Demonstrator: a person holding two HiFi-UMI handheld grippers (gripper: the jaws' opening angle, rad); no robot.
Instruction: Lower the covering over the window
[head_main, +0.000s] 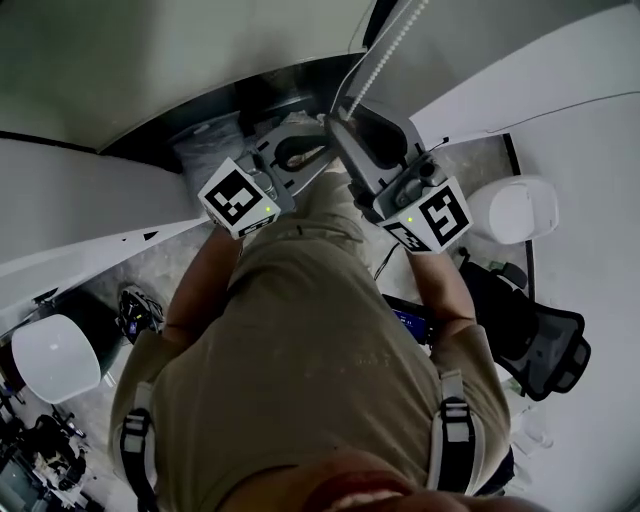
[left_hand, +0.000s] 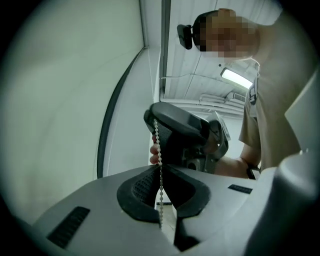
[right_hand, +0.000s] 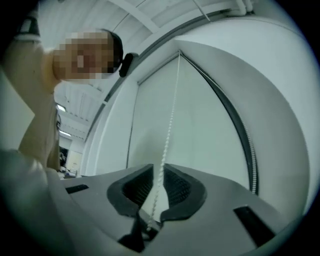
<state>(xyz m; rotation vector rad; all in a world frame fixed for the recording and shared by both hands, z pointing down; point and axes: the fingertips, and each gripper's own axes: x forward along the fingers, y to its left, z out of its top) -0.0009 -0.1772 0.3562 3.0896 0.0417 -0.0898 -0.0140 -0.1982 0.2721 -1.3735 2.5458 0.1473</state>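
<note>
My left gripper (left_hand: 161, 169) is level and pressed together on the bead chain (left_hand: 158, 137). The dark ribbed pads meet around the beads, and the chain comes out above the tips and hangs out below them. From the pinch the chain runs straight up to my right gripper (right_hand: 159, 170), which sits just beyond the left one and a little higher on the same strand, tilted slightly upward. The right gripper's jaws are spread. The chain passes through the gap between the two pads without either pad pressing on it, then climbs on toward the top of the window. Behind the chain and to its right is the blind (right_hand: 200, 125), a pale, flat sheet that already covers most of the pane I can see. The dark curved window frame (right_hand: 239, 127) runs down its right edge. From my head view both grippers are raised in front of my chest, close together, with the chain rising from between them.
</note>
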